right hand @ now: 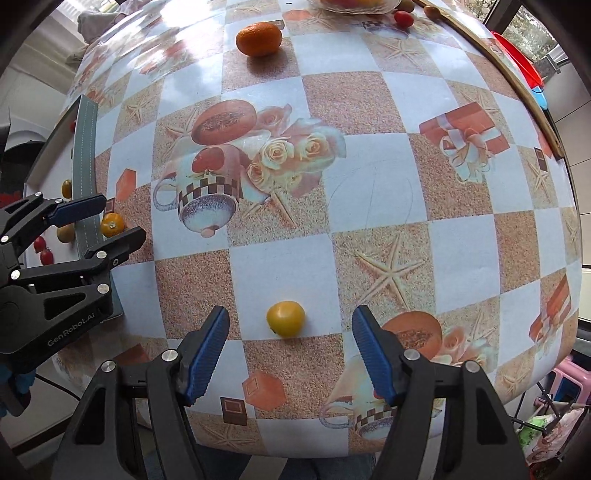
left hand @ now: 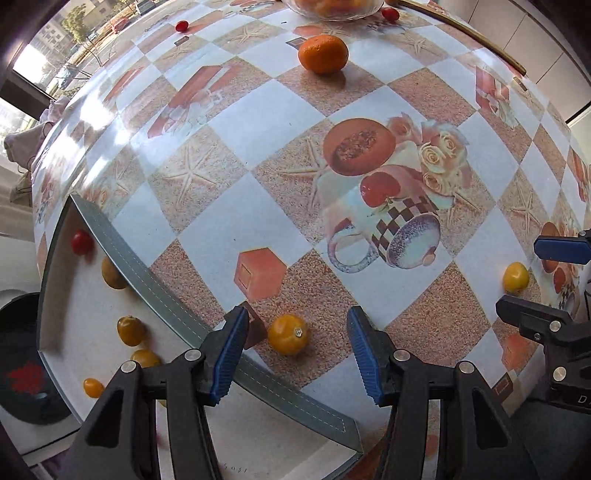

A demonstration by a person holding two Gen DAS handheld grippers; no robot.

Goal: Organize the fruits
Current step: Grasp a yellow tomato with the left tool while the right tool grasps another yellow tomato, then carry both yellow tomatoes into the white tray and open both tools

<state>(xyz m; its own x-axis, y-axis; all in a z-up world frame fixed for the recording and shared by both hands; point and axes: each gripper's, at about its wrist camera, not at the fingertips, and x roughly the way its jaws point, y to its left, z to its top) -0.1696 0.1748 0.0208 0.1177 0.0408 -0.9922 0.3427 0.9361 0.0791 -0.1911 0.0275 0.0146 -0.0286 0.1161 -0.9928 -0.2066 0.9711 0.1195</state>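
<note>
My left gripper point(left hand: 295, 354) points down at the table and stands open around a yellow-orange tomato point(left hand: 288, 334) beside the tray's grey rim point(left hand: 147, 266). Neither pad touches the fruit. The right gripper point(right hand: 290, 350) is open too, with a yellow tomato point(right hand: 285, 318) lying between its blue fingertips, a gap on each side. Each view catches the other tool: the right gripper point(left hand: 517, 277) at the right edge, the left gripper point(right hand: 118, 219) at the left. A mandarin point(left hand: 323, 53) sits farther back on the patterned cloth.
The white tray holds a red cherry tomato point(left hand: 82, 242) and several small yellow fruits point(left hand: 130, 329). A glass bowl of fruit point(left hand: 332, 9) stands at the far edge, with red cherry tomatoes point(left hand: 181, 26) loose near it. The table's wooden edge point(right hand: 517, 85) runs along the right.
</note>
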